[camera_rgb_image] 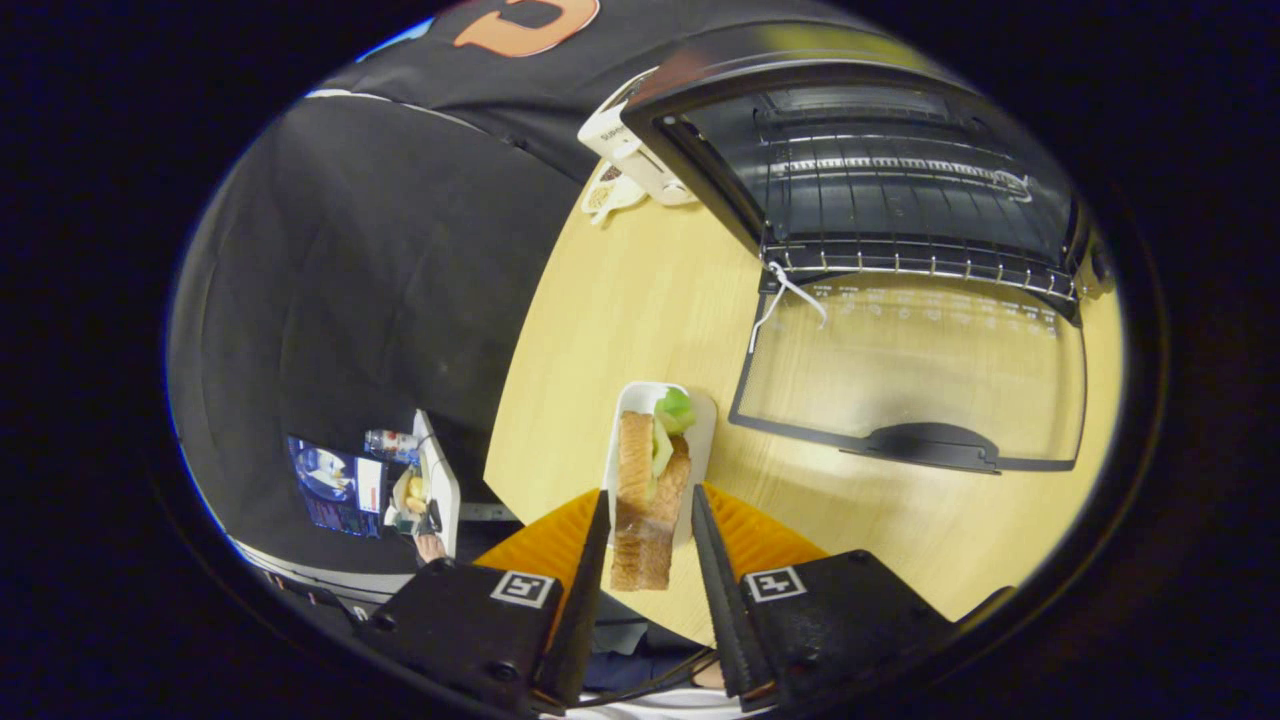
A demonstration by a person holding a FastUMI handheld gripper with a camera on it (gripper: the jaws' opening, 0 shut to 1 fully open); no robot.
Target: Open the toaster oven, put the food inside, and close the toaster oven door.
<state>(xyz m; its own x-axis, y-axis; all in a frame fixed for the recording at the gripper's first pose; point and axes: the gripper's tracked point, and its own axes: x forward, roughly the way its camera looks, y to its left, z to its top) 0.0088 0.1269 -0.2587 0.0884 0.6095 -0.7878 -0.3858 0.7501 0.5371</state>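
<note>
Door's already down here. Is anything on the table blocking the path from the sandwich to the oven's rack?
Nothing visible does. The sandwich sits between the gripper fingers on its white tray; beyond lie bare table, the lowered glass door and the open toaster oven.

The hand-held gripper (650,520) has two wedge-shaped ribbed fingers on black blocks bearing square markers

hand-held gripper (648,520) astride sandwich (645,500), toaster oven (880,190) door open
</note>
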